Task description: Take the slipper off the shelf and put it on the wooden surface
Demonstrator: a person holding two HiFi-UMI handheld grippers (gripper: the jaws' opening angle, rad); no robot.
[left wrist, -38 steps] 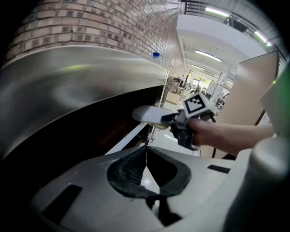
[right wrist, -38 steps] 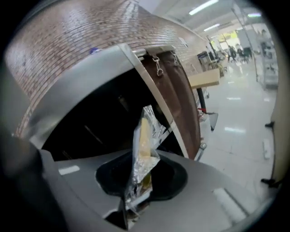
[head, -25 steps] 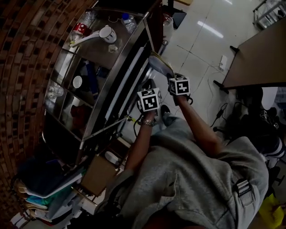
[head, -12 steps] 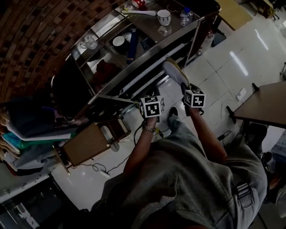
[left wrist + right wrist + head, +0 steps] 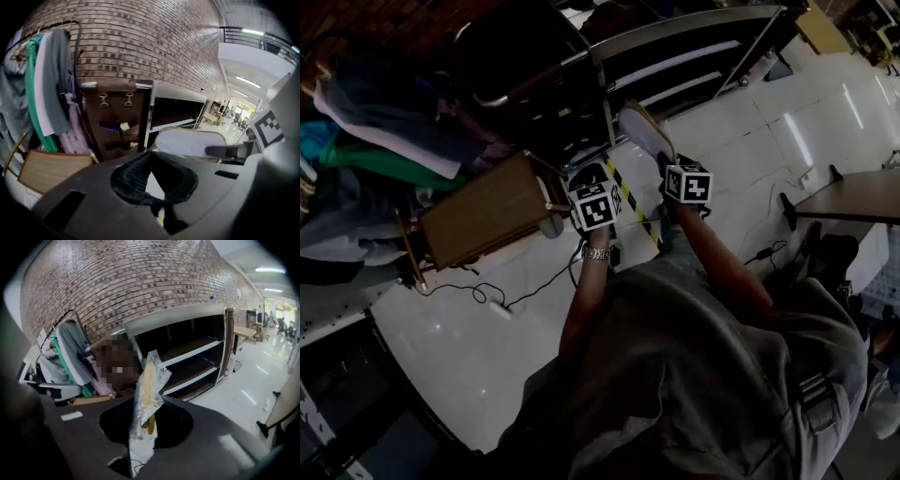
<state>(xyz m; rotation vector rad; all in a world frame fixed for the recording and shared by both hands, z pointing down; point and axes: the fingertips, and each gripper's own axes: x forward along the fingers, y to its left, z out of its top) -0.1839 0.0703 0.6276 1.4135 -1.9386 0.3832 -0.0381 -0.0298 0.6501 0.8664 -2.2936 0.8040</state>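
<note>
My right gripper point(image 5: 667, 161) is shut on the heel end of a pale slipper point(image 5: 643, 131), which sticks up and away from it over the white floor. In the right gripper view the slipper point(image 5: 149, 385) is edge-on, wrapped in clear plastic, clamped between the jaws. My left gripper point(image 5: 589, 178) hovers just left of it, jaws together and empty; its view shows the slipper's white sole point(image 5: 190, 142) ahead to the right. The wooden surface point(image 5: 483, 220) lies to the left of both grippers, and also shows as a tan board point(image 5: 51, 168). The metal shelf point(image 5: 694, 47) stands behind.
Clothes point(image 5: 375, 131) hang on a rack left of the wooden surface. Cables point(image 5: 487, 298) trail over the floor below it. Yellow-black tape point(image 5: 628, 202) marks the floor between the grippers. A brown table point(image 5: 853, 197) stands at the right. A brick wall point(image 5: 140, 282) backs the shelf.
The view has swung left from the shelf toward the wooden surface and the clothes. Both grippers have come away from the shelf, the right one still carrying the slipper.
</note>
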